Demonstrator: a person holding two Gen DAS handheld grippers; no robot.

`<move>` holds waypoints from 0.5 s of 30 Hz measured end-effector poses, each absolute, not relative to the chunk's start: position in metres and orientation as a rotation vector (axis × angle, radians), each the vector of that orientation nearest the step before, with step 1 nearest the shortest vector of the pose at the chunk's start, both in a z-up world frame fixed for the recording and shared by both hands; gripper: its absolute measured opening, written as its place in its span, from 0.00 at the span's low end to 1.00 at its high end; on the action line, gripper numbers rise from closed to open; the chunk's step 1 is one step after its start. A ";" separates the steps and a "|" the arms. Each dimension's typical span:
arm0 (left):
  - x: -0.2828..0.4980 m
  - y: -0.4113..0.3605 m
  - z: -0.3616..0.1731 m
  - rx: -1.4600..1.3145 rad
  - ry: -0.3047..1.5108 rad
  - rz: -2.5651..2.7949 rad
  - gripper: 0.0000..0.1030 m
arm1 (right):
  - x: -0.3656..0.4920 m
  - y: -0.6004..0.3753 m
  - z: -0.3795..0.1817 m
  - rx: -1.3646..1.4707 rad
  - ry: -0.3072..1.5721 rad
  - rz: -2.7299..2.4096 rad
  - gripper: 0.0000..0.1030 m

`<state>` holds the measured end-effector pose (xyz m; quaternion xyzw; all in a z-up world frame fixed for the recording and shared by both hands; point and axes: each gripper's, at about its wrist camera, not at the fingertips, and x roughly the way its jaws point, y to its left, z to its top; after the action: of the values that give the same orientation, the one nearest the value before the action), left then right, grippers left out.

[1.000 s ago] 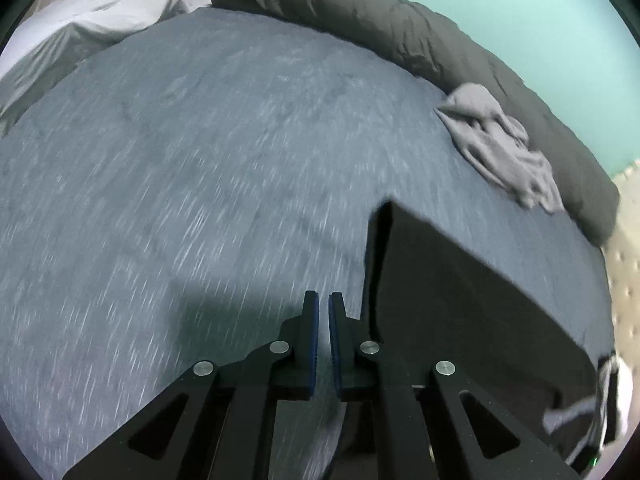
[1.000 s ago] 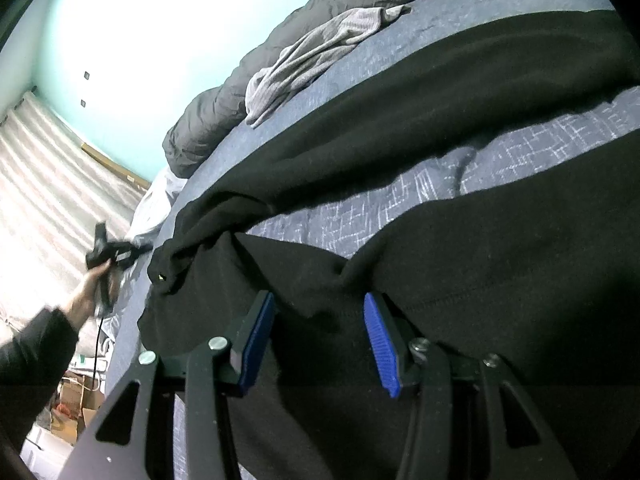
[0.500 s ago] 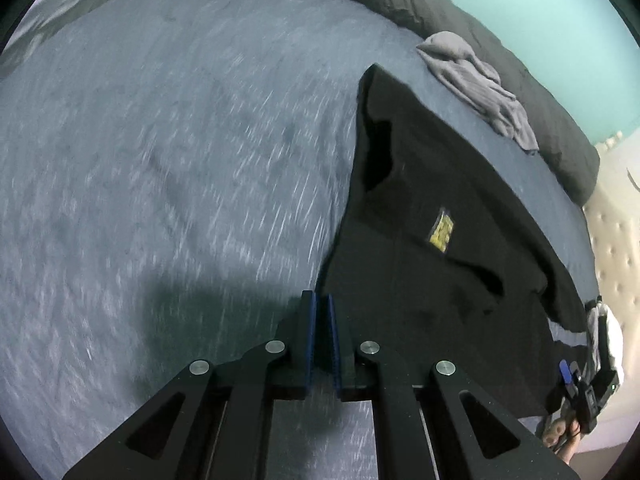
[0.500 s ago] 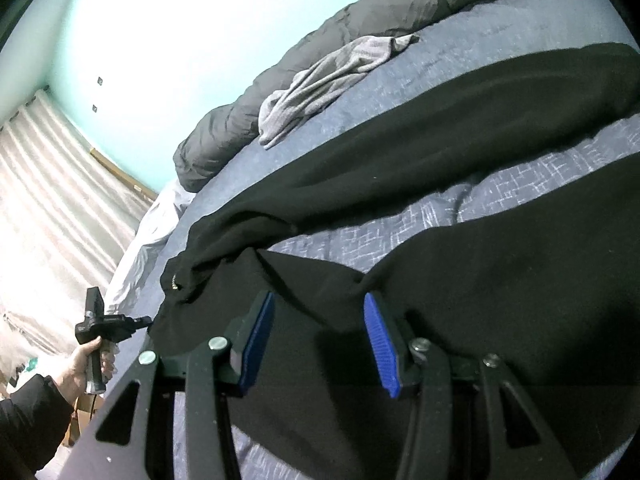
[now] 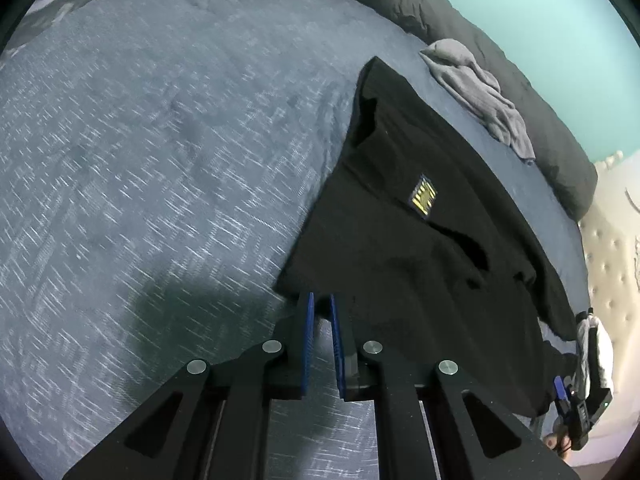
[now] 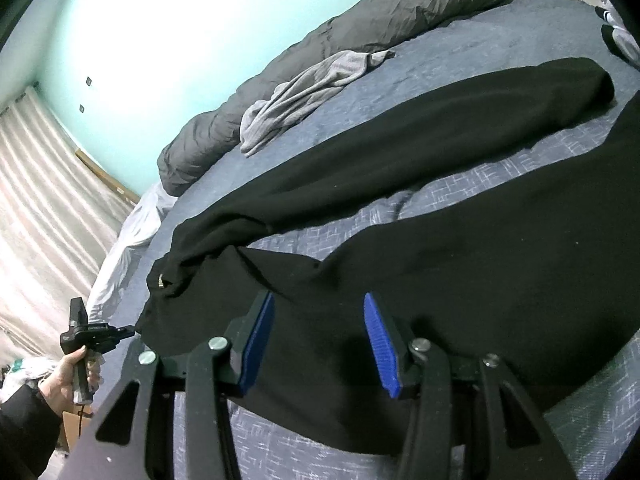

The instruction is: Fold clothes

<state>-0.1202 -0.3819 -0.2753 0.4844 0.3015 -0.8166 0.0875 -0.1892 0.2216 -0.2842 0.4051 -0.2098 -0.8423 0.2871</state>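
Observation:
A black garment [image 5: 420, 248] with a small yellow label [image 5: 424, 199] lies spread on the blue-grey bedspread [image 5: 160, 160]. My left gripper [image 5: 320, 304] hovers low at the garment's near corner, its blue pads a narrow gap apart with only bedspread showing between them. In the right wrist view the black garment [image 6: 480, 264] fills the foreground, one long part stretching toward the far right. My right gripper [image 6: 318, 300] stands wide open just above its near edge, holding nothing. A hand [image 6: 68, 380] holds the left gripper [image 6: 96, 332] at the garment's far end.
A crumpled light grey garment [image 5: 480, 96] lies beyond the black one, beside a rolled dark grey duvet [image 5: 440, 12] along the teal wall. A tufted headboard [image 5: 612, 260] is at the right. A white sheet [image 6: 128, 236] and curtains [image 6: 40, 200] lie past the bed's left end.
The left gripper carried the garment's corner out and down, so the garment now lies flat, and its pads have parted slightly. The right gripper stayed open over the garment.

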 end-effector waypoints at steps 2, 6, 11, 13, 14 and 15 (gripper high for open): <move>-0.123 -0.378 -0.279 1.460 0.894 -2.424 0.09 | -0.189 0.222 -0.284 1.083 -0.558 -2.251 0.46; -0.123 -0.383 -0.279 1.446 0.906 -2.414 0.09 | -0.189 0.223 -0.284 1.083 -0.555 -2.253 0.46; -0.123 -0.389 -0.280 1.429 0.920 -2.400 0.09 | -0.191 0.226 -0.287 1.093 -0.565 -2.263 0.46; -0.123 -0.391 -0.280 1.422 0.925 -2.395 0.09 | -0.192 0.227 -0.288 1.098 -0.578 -2.261 0.46; -0.122 -0.392 -0.280 1.418 0.928 -2.392 0.09 | -0.192 0.226 -0.288 1.099 -0.579 -2.259 0.46; -0.122 -0.393 -0.280 1.415 0.931 -2.389 0.09 | -0.192 0.226 -0.289 1.100 -0.579 -2.258 0.46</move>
<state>-0.1224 -0.3933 -0.2801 0.4803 0.3160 -0.8113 0.1062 -0.1923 0.2257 -0.2888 0.4098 -0.2159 -0.8414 0.2784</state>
